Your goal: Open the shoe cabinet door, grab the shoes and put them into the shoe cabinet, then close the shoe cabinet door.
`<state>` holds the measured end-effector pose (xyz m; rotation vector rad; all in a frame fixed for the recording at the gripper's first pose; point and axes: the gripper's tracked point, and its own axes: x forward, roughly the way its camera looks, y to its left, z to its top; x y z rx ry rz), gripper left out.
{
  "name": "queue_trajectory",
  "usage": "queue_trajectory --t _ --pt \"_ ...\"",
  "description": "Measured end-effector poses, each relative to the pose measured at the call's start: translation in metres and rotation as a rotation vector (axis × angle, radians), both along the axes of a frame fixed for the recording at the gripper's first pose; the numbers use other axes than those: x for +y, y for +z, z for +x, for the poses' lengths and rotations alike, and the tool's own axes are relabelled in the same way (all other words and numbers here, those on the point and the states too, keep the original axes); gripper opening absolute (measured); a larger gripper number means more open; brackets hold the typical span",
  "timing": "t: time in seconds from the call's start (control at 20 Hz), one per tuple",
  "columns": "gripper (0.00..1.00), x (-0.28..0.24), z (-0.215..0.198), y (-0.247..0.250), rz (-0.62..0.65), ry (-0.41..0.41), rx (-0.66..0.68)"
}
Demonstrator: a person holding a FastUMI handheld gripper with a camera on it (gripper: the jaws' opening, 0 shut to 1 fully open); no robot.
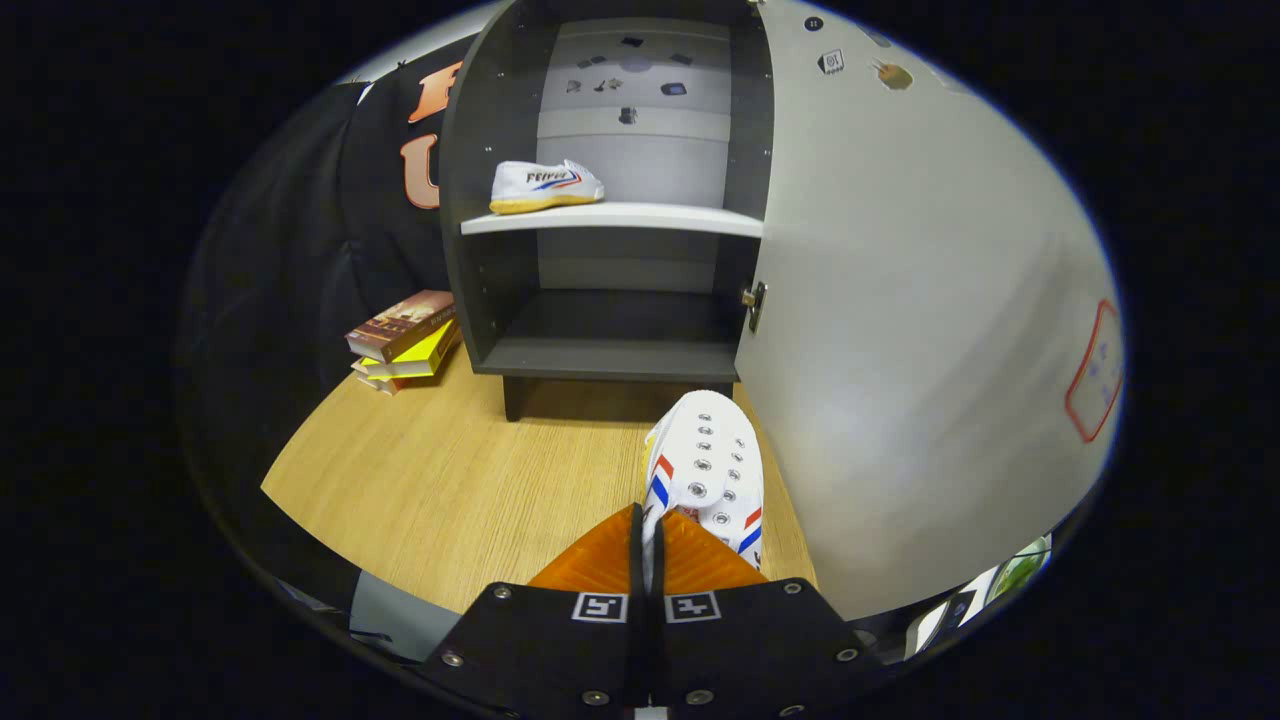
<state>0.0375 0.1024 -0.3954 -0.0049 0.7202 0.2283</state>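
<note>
The gripper point(648, 545) is clamping the collar edge of a white shoe point(708, 470) between nearly closed fingers. The shoe's long axis is running forward, toe pointing toward the open shoe cabinet point(610, 355). Another shoe point(545, 186) is lying sideways on the shelf point(640, 219).

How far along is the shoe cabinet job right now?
Done: the door stands open and one shoe sits on the shelf. In hand: the gripper is shut on the second shoe, over the table. Left: shelve that shoe, then close the door.
</note>
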Motion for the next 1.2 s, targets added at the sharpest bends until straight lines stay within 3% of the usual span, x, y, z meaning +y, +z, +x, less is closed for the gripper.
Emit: queue_trajectory --t 0.6,0.95,1.2 --pt "0.00 0.019 0.052 0.145 -0.054 0.025 -0.219" --pt "0.00 0.033 0.133 0.197 -0.090 0.053 -0.327" --pt "0.00 0.046 0.214 0.198 -0.096 0.071 -0.352"
